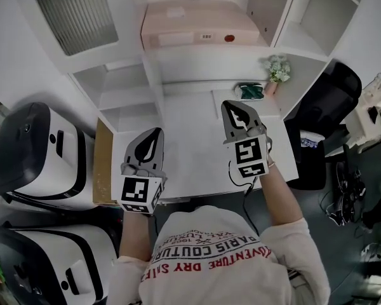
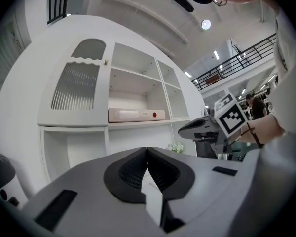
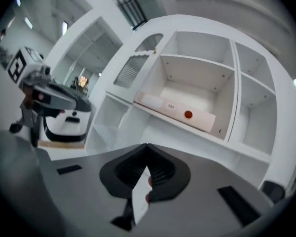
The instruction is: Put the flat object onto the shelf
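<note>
The flat object is a pale pink box with a red dot, lying flat on a shelf of the white cabinet. It also shows in the left gripper view as the pink box and in the right gripper view as the pink box. My left gripper hovers over the desk's left part, well short of the shelf. Its jaws meet, with nothing between them. My right gripper hangs higher and to the right, below the shelf. It is shut and empty too.
A white desk lies under both grippers. A small flower pot and a green thing stand in the right lower compartment. Two white and black machines and a brown board are at the left, a black chair at the right.
</note>
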A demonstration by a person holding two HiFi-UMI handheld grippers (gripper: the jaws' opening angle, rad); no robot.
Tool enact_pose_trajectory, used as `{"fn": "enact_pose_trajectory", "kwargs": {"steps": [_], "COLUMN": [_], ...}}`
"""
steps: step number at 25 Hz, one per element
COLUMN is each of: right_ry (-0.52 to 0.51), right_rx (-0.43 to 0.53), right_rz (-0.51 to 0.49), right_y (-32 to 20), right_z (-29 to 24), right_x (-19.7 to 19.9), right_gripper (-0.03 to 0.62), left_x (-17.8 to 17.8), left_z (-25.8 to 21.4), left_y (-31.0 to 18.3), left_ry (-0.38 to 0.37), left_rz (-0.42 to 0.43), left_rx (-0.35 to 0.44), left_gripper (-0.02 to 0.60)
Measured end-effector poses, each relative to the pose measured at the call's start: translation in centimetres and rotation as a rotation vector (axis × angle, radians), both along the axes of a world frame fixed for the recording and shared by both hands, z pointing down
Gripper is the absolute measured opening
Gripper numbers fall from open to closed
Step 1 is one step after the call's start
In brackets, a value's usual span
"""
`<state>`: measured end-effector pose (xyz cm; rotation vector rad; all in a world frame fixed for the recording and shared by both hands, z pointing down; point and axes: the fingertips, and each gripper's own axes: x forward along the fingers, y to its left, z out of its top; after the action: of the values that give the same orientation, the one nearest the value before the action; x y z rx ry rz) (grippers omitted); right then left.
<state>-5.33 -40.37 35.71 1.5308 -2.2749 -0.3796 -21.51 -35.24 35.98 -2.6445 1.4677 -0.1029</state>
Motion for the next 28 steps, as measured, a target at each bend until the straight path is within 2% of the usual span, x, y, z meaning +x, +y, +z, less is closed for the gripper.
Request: {"fn": "enact_pose_trajectory", "kwargs": {"steps": [3, 6, 8, 10, 13, 20, 24, 28], "right_ry": [-0.159, -0.203, -0.228, -0.259, -0.271, -0.333, -0.261, -0.272], "right_rx": [-0.03, -0.023, -0.011, 0.012, 0.036, 0.01, 0.026, 0.087], "right_rz": [-0.061, -0.073, -0.047, 0.023, 0.089, 0.1, 0.063, -0.033], "right_y": [1.7, 3.0, 3.4, 3.6, 3.5, 2.8, 2.7, 3.3], "right_z": [2.1, 3.7, 4.3, 4.4, 4.5, 4.6, 4.3, 2.6], "right_x": [-0.2, 0.2, 0.8, 2.1, 3.4, 4.7, 4.0, 2.5], "right_gripper": [0.027, 0.026, 0.026, 0.026, 0.026, 0.026, 0.026, 0.026], "left_x": [0.1, 0.2, 0.4, 0.6, 0.7, 1.0, 1.1, 1.4], "left_z": [0.3, 0.9, 1.4, 1.8, 2.3, 2.4, 2.0, 2.0], "left_y": [-0.3, -0.6, -0.8, -0.8, -1.0, -1.7, -2.1, -2.3], "left_ry": [-0.001, -0.004, -0.004, -0.004, 0.0, -0.002, 0.001, -0.003], "left_rz": [-0.004, -0.008, -0.006, -0.004, -0.007, -0.006, -0.006, 0.0], "left_rx": [-0.008, -0.021, -0.03, -0.038, -0.054, -0.063, -0.051, -0.052], "left_gripper": [0.014, 0.014, 0.014, 0.014, 0.014, 0.014, 0.014, 0.014]}}
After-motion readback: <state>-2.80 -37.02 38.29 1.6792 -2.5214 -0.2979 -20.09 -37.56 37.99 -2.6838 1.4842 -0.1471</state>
